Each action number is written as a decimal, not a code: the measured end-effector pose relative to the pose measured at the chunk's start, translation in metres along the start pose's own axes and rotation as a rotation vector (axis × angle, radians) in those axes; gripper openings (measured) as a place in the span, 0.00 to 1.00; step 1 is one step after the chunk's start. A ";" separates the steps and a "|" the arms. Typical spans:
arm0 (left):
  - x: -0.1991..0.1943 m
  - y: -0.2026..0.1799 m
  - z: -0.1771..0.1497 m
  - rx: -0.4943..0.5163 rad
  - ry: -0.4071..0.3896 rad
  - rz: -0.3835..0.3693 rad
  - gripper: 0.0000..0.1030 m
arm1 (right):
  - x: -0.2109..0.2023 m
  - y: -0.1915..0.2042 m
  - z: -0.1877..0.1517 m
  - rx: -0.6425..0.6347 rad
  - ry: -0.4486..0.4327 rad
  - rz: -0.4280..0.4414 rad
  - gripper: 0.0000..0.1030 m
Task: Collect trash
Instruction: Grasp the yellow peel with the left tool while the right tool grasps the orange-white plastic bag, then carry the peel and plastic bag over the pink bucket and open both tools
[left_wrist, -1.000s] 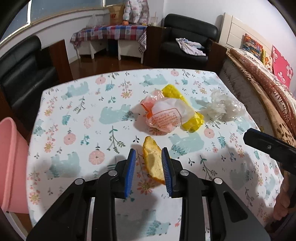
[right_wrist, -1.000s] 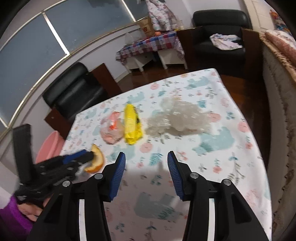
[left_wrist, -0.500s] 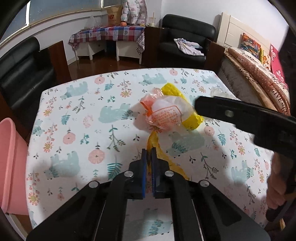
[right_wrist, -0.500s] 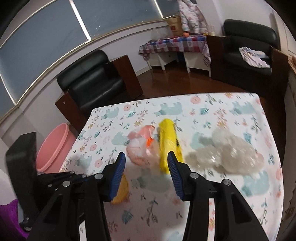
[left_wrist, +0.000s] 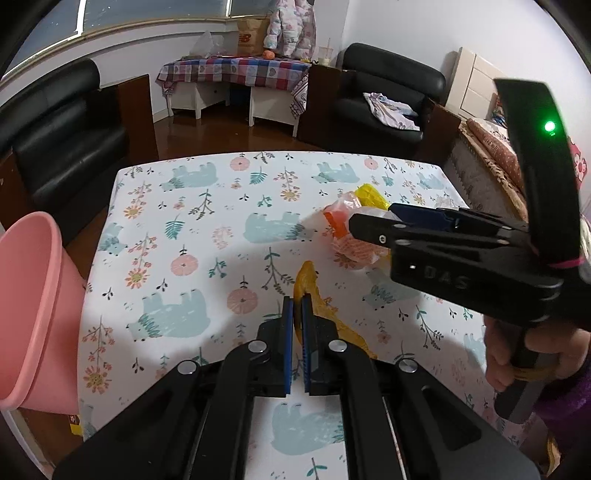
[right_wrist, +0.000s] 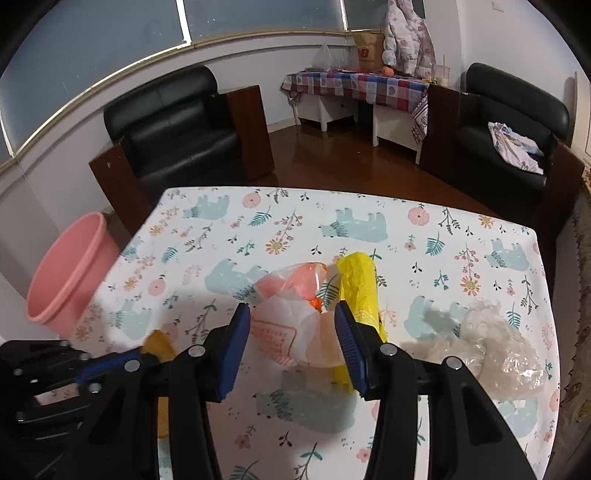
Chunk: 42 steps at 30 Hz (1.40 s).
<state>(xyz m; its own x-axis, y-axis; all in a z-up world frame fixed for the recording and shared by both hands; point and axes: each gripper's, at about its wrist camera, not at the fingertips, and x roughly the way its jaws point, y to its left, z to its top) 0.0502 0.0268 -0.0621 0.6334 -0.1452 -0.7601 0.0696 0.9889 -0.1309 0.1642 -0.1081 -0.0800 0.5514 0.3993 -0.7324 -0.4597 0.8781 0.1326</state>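
My left gripper (left_wrist: 297, 302) is shut on a yellow-orange peel (left_wrist: 308, 282) and holds it just over the floral tablecloth (left_wrist: 192, 229). My right gripper (right_wrist: 291, 321) is open, its blue pads on either side of a crumpled orange-and-white plastic bag (right_wrist: 295, 325); in the left wrist view it reaches across over that bag (left_wrist: 345, 240). A yellow wrapper (right_wrist: 360, 288) lies beside the bag. A clear crumpled plastic wrap (right_wrist: 495, 347) lies at the right. A pink bin (left_wrist: 33, 310) stands off the table's left edge, and it also shows in the right wrist view (right_wrist: 70, 273).
Black armchairs (right_wrist: 177, 125) stand beyond the table. A low table with a checked cloth (left_wrist: 236, 70) is at the back wall. A bed (left_wrist: 491, 158) lies at the right. The person's hand (left_wrist: 532, 350) holds the right gripper's handle.
My left gripper closed on the peel and lifted it slightly. My right gripper swung left and down over the orange-and-white bag, still open.
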 end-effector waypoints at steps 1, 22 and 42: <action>-0.001 0.001 0.000 -0.002 -0.001 -0.001 0.04 | 0.001 0.001 0.000 -0.003 0.000 -0.005 0.46; -0.034 0.026 -0.006 -0.073 -0.069 0.014 0.04 | -0.015 0.008 -0.008 0.062 -0.009 0.069 0.37; -0.090 0.082 -0.013 -0.205 -0.165 0.150 0.04 | -0.065 0.088 0.006 -0.031 -0.073 0.221 0.37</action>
<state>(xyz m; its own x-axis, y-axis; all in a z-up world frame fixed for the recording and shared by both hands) -0.0112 0.1201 -0.0121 0.7426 0.0256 -0.6692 -0.1808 0.9698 -0.1635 0.0923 -0.0549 -0.0167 0.4835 0.6000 -0.6374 -0.5956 0.7591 0.2627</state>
